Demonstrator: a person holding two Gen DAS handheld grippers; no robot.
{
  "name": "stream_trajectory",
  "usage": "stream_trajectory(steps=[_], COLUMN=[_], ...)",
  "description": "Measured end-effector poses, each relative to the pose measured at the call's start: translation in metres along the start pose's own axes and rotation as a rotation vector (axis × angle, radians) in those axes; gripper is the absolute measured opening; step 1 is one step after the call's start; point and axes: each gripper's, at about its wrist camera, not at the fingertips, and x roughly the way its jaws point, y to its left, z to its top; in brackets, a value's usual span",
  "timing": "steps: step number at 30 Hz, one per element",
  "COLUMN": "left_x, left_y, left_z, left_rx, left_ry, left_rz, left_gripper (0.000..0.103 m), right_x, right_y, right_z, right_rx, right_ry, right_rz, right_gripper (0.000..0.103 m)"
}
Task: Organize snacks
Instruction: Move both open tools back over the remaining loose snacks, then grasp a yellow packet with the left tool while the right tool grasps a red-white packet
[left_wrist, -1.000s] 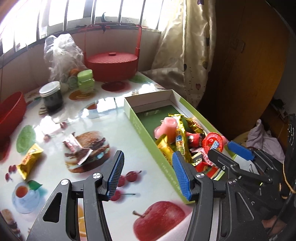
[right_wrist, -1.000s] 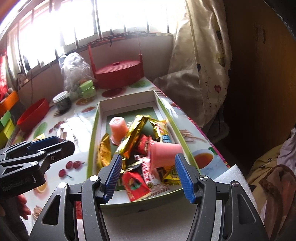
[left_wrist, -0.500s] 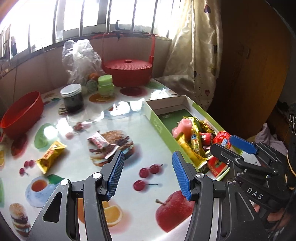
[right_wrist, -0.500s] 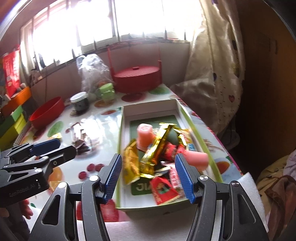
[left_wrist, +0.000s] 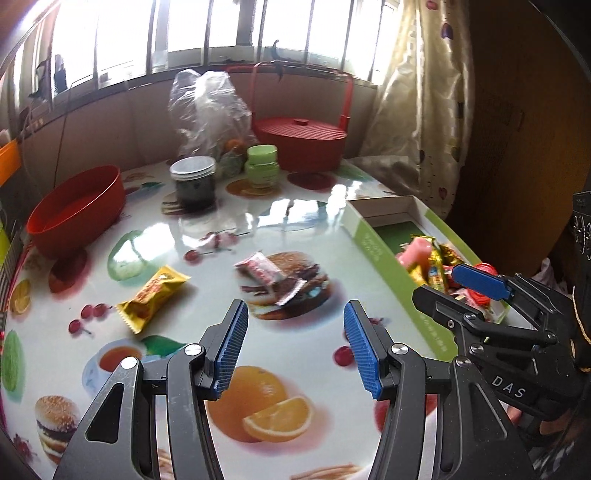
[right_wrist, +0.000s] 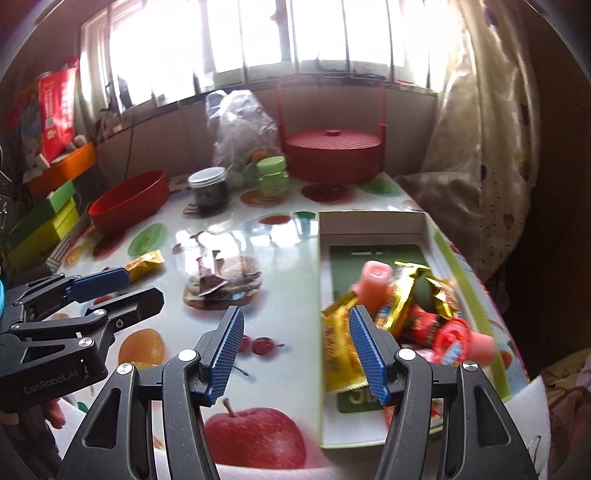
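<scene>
From my left wrist view, most of the job looks done: the green-sided box (left_wrist: 384, 258) along the right edge of the worktop (left_wrist: 303, 221) already holds a heap of wrappers and a pink jelly cup (left_wrist: 415, 251), while three snacks lie loose out on the worktop. A gold-wrapped snack (left_wrist: 151, 291) rests toward the left edge, and a white-and-red sachet (left_wrist: 258, 267) lies touching a brown wrapper (left_wrist: 291, 290) near the middle, on the printed burger. My left fingers (left_wrist: 291, 347) stand apart with nothing between them; the two middle wrappers lie just ahead of the tips, roughly in line with the gap, and the gold snack sits ahead and off to their left. My right fingers (left_wrist: 458, 286) show at the right, over the near end of the box, also apart and empty. From my right wrist view, the right fingers (right_wrist: 295, 350) are spread and bare, straddling the box's left wall (right_wrist: 320, 295), with the heaped snacks (right_wrist: 402, 306) just ahead to the right. The brown wrapper (right_wrist: 208, 282) lies ahead to the left, and my left fingers (right_wrist: 122, 284) hover near the gold snack (right_wrist: 144, 264). I judge those three loose pieces are what remains to go in.
</scene>
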Motion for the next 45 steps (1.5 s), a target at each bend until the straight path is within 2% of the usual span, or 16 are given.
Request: stream_trajectory(steps=[9, 24, 34, 45], left_x=[0.003, 0.023, 0.05, 0.068], left_y=[0.052, 0.115, 0.128, 0.121], left_z=[-0.007, -0.01, 0.003, 0.009], left_rx=[-0.095, -0.213, -0.181, -0.114], left_ry=[0.008, 0.083, 0.127, 0.147], left_rz=[0.061, 0.077, 0.085, 0.107], left_gripper=[0.055, 0.055, 0.055, 0.055], right_x=[0.029, 0.075, 0.111, 0.137], right_y=[0.02, 0.045, 0.063, 0.073], right_z=[0.007, 0.032, 0.046, 0.043], right_rx=[-0.026, -0.07, -0.109, -0.131], right_ry=[0.059, 0.132, 0.193, 0.243], right_rz=[0.06, 0.13, 0.149, 0.157], right_gripper=[0.06, 0.06, 0.06, 0.06])
